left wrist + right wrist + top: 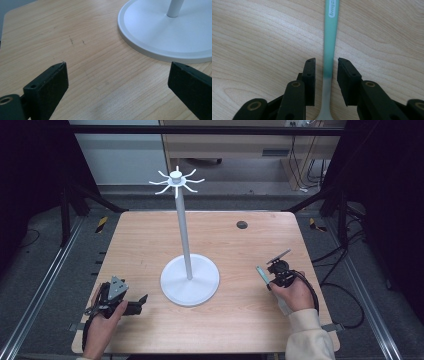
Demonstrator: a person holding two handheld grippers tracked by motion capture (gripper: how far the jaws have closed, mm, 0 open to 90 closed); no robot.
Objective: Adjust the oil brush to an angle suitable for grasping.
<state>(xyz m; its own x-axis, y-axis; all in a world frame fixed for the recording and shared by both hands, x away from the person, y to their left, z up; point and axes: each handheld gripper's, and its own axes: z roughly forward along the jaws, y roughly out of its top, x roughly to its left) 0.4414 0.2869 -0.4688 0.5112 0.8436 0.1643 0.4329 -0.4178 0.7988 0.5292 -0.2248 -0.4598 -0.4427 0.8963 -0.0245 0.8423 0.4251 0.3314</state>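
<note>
Right gripper poised over a green-handled utensil, lower right of the table

The white stand (189, 279) fills the table (150, 235) centre, blocking nothing. The left gripper (117, 82) idles wide open, empty. The right gripper (326, 75) straddles the utensil (330, 37) lying flat, jaws narrowly apart, not pressing. Next, probably: close squarely, then lift.

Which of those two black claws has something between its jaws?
The right gripper: a green-and-white utensil handle lies between its jaws, seemingly untouched. The left gripper gapes over bare table.
</note>
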